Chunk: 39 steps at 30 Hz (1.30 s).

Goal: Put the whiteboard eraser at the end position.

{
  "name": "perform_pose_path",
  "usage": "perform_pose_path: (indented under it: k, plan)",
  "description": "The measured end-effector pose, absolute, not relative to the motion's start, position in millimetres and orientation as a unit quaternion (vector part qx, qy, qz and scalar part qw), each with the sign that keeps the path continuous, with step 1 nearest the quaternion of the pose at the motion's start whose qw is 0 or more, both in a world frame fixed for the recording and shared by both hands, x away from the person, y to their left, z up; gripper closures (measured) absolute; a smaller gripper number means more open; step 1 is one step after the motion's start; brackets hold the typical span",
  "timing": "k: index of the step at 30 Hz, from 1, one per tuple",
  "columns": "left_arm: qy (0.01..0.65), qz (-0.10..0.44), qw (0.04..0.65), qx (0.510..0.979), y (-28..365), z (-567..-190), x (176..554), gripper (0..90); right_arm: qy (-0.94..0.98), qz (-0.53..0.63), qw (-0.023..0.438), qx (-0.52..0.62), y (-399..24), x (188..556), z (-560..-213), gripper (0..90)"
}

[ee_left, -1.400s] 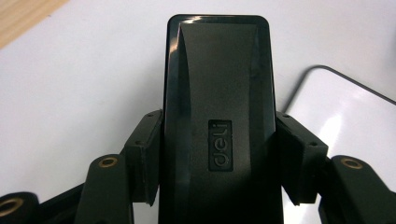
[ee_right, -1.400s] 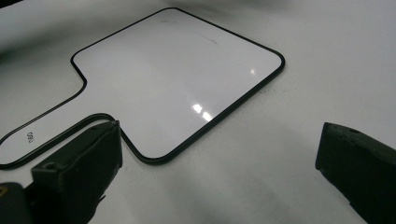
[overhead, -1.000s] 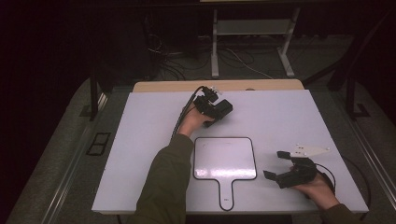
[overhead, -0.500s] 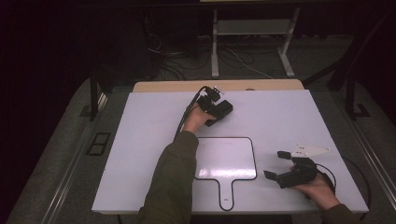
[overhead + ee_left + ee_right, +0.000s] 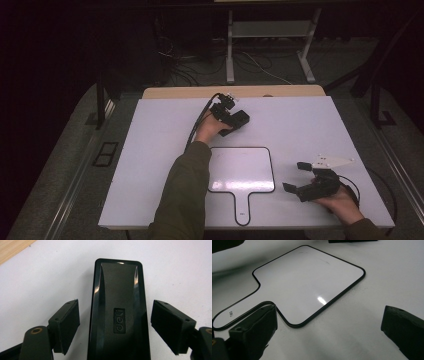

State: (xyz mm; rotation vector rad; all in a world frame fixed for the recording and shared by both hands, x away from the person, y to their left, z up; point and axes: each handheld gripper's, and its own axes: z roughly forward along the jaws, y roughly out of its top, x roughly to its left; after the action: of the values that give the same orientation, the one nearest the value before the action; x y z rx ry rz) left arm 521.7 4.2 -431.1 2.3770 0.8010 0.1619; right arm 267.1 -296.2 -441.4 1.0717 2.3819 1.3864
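So, table (image 5: pixel 150 165): I saw a white top from the high view, with a pale wood strip along its far edge.
Paddle board (image 5: pixel 241 170): white, black-rimmed, with a short handle toward me; it lay flat near the middle front of the table. My right gripper view (image 5: pixel 307 285) showed faint smudges and a bright glare spot on it, which I could not make out from above.
Left sleeve (image 5: pixel 182 195): olive, reaching forward past the board's left side.
Black eraser (image 5: pixel 118 312): it lay on the far middle of the table. From above (image 5: pixel 236 120) I saw just a dark block at my left hand; my left gripper view showed glossy plastic with a raised "deli" mark.
Left gripper (image 5: pixel 115 322): jaws spread, one on each side of the eraser, neither touching it.
Right gripper (image 5: pixel 302 177): near the front right corner, jaws spread on nothing; the left jaw overlapped the board's handle in its own view (image 5: pixel 332 335).
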Motion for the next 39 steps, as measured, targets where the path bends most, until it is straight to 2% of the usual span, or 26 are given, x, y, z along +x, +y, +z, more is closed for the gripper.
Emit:
perform_pose_path:
  k: [7, 24, 28, 35, 39]
  plan:
    - [0.308, 0.062, 0.332, 0.889, 9.5, -429.6, 521.5, 15.8, 0.802, 0.466, 0.090, 0.363, -298.0, 267.9, -442.8, 0.0]
    - [0.293, 0.072, 0.374, 0.877, 23.9, -415.4, 498.8, 11.8, 0.802, 0.465, 0.090, 0.363, -296.9, 269.1, -442.5, 0.0]
    - [0.302, 0.070, 0.404, 0.861, 32.1, -411.6, 486.9, 11.2, 0.801, 0.467, 0.091, 0.362, -296.9, 269.3, -442.0, 0.0]
    - [0.290, 0.079, 0.400, 0.866, 47.5, -406.8, 473.6, 10.0, 0.802, 0.468, 0.093, 0.360, -296.6, 270.2, -443.0, 0.0]
    - [0.290, 0.086, 0.404, 0.863, 51.9, -407.1, 465.2, 5.2, 0.804, 0.465, 0.093, 0.360, -296.1, 270.6, -443.7, 0.0]
